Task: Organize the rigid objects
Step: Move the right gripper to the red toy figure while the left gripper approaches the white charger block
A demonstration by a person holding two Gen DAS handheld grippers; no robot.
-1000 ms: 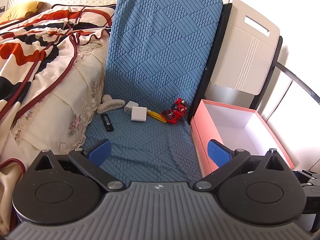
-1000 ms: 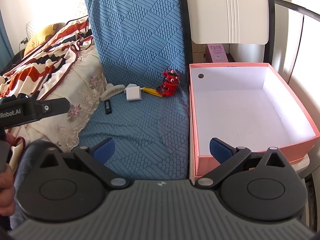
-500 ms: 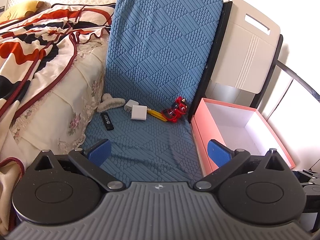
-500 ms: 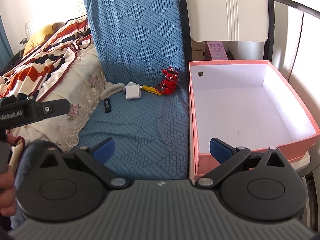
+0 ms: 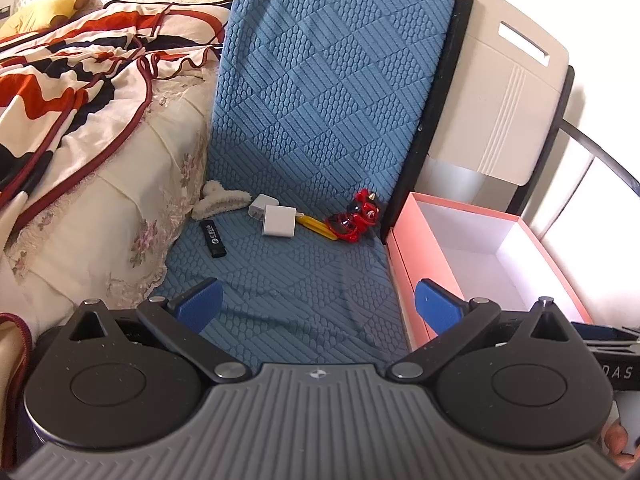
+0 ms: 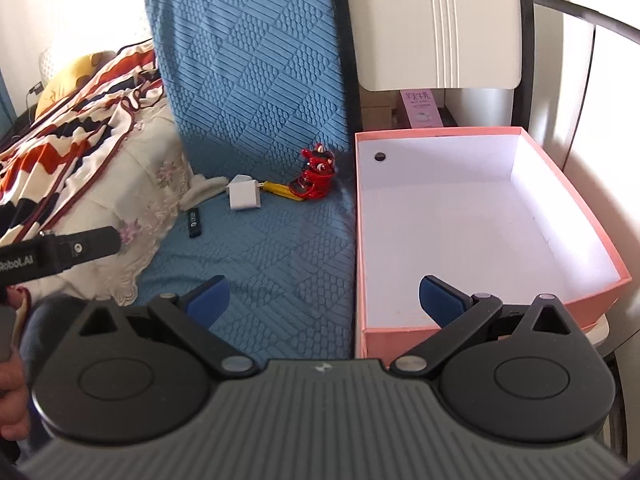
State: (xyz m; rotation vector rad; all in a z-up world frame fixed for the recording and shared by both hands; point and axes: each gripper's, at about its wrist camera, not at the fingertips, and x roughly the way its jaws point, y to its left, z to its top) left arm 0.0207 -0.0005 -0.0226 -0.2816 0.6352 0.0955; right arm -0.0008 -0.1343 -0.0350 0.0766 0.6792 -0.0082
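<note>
1. The left claw [image 5: 316, 304] hangs released over the near part of the blue quilted cover [image 5: 288, 280], its blue pads spread wide with nothing between them.
2. The right claw [image 6: 324, 300] is likewise released and empty; one pad sits over the blue cover, the other over the near wall of the pink box [image 6: 440, 340].
3. That pink box stands just to the right of the cover, its white inside bare apart from a round dark hole in the far wall.
4. The small things lie in a loose row at the far end of the cover, where it bends upward.
5. A cream hair clip [image 5: 218, 202] lies farthest left, against the edge of the bed's floral sheet [image 5: 100, 200].
6. A black USB stick [image 5: 213, 239] lies apart, a bit nearer than the clip.
7. Two white chargers are touching: the larger white charger [image 5: 279, 221] in front, the smaller grey-white plug [image 5: 262, 205] behind it.
8. A yellow stick-shaped item [image 5: 318, 227] runs from the larger charger to the red toy figure [image 5: 356, 218]; what it is I cannot tell.
9. The red toy sits closest to the box, near its far left corner.
10. A striped red, white and dark blanket [image 5: 60, 72] is piled on the bed.
11. A beige panel [image 5: 500, 96] leans behind the box.
12. In the right view, a hand [image 6: 10, 380] grips the other tool at the left edge.
</note>
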